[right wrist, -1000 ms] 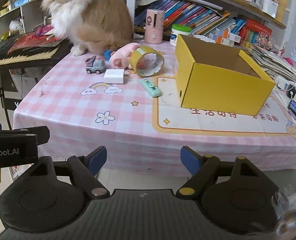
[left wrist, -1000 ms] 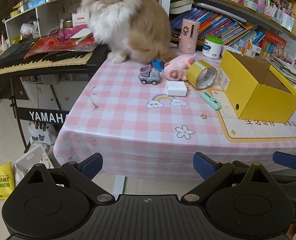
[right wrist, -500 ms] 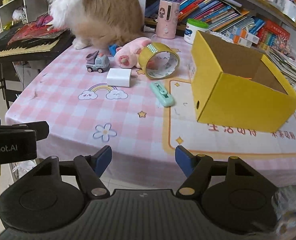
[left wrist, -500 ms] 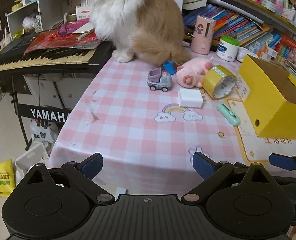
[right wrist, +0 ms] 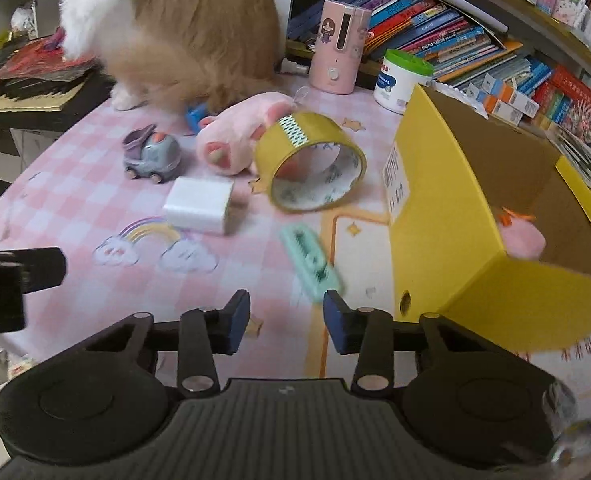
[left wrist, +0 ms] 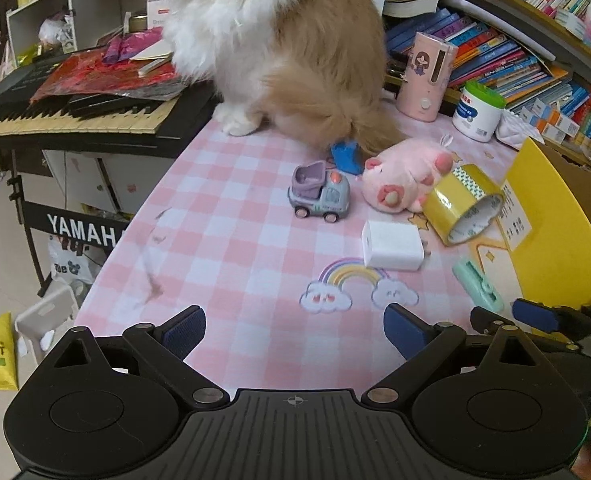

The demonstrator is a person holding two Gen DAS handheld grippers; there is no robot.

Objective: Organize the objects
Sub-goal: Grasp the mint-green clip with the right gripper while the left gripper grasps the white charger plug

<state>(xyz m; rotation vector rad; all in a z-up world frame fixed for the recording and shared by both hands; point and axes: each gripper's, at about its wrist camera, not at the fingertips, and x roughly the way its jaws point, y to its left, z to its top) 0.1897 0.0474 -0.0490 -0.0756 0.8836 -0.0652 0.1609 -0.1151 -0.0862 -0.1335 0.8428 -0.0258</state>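
The right tool (right wrist: 286,322) had just been narrowing its jaws, nothing between them, with the mint stapler (right wrist: 310,262) lying on the counter (right wrist: 75,208) just left of the yellow box (right wrist: 447,240). A good pick-up meant straddling its narrow width — squarely — before lifting it rightward into the box. The left tool (left wrist: 294,332) stood wide open and empty.

Both views are taken from just behind the fingers, tilted downward over the near edge of the pink checked table (left wrist: 231,240). The left view faces the toy car (left wrist: 319,194) and keyboard (left wrist: 75,116); the right view, somewhat blurred, is set nearer the yellow box (right wrist: 447,216). The tape roll (right wrist: 311,164), white charger (right wrist: 199,202) and cat (right wrist: 199,20) are shared.
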